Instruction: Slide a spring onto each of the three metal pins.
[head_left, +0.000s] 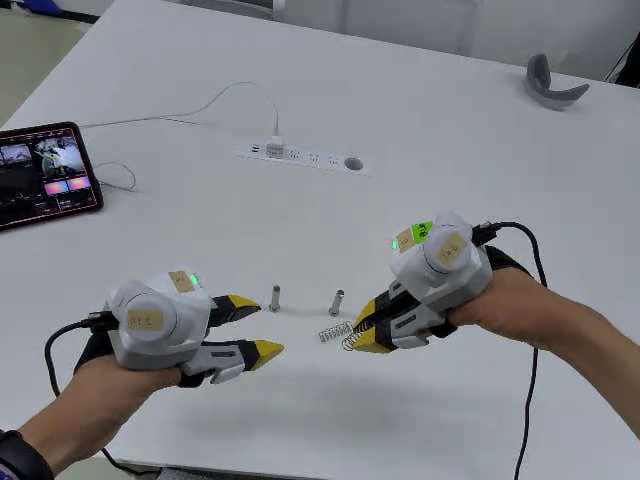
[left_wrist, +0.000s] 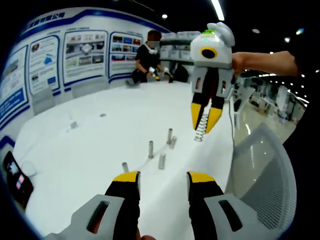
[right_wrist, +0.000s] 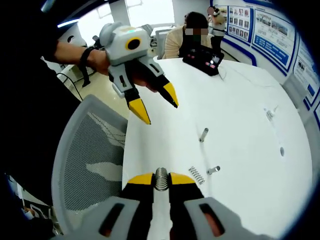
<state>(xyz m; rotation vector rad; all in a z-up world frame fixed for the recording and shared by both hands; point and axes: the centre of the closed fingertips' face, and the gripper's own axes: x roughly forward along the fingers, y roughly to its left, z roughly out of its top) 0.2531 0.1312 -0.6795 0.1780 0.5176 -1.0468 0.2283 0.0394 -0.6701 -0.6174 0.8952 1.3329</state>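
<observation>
Two short metal pins stand on the white table (head_left: 200, 230): one (head_left: 275, 298) in front of my left gripper and one (head_left: 337, 301) further right. A loose spring (head_left: 334, 331) lies beside the right pin. My right gripper (head_left: 365, 335) is shut on a second spring (head_left: 352, 340), which sticks out between its yellow tips, seen end-on in the right gripper view (right_wrist: 160, 179). My left gripper (head_left: 255, 325) hovers open and holds nothing, just left of the pins. In the left gripper view, several pins (left_wrist: 150, 149) stand ahead of the open jaws, with the right gripper (left_wrist: 206, 117) above them.
A white power strip (head_left: 300, 156) with a cable lies mid-table. A tablet (head_left: 45, 175) rests at the left edge and a grey curved object (head_left: 553, 88) at the far right. A mesh chair (right_wrist: 90, 150) stands at the near edge. People sit at the far end.
</observation>
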